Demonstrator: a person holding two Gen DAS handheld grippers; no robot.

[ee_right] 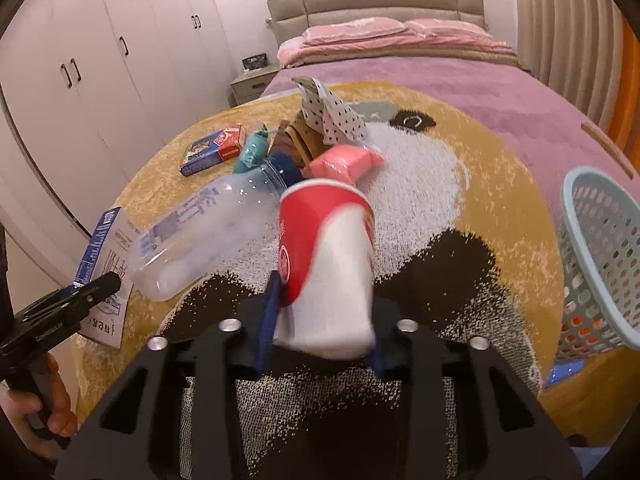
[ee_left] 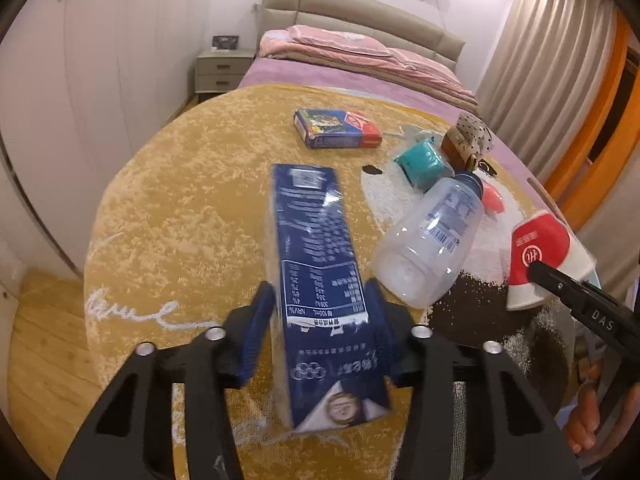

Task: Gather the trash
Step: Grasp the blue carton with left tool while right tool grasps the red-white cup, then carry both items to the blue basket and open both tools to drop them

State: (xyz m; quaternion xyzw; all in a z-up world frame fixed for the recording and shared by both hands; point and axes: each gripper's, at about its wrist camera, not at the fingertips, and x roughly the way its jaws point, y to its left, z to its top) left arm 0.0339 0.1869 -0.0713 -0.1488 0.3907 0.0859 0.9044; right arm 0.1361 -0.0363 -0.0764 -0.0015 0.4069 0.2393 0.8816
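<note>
Two pieces gripped, most of the pile still on the bed.

My left gripper [ee_left: 320, 320] is clamped on the blue milk carton [ee_left: 320, 280], and my right gripper [ee_right: 320, 320] pinches the red paper cup [ee_right: 324, 240]; both sit just above the panda blanket [ee_right: 440, 208]. The pale blue basket [ee_right: 592, 264] stands at the bed's right edge, holding something reddish, I think, though the mesh hides it. The clear bottle [ee_right: 208, 232], card box [ee_left: 338, 128], teal wrapper [ee_left: 424, 164], pink wrapper [ee_right: 344, 164] and dotted paper [ee_right: 332, 112] are all left to collect.
</note>
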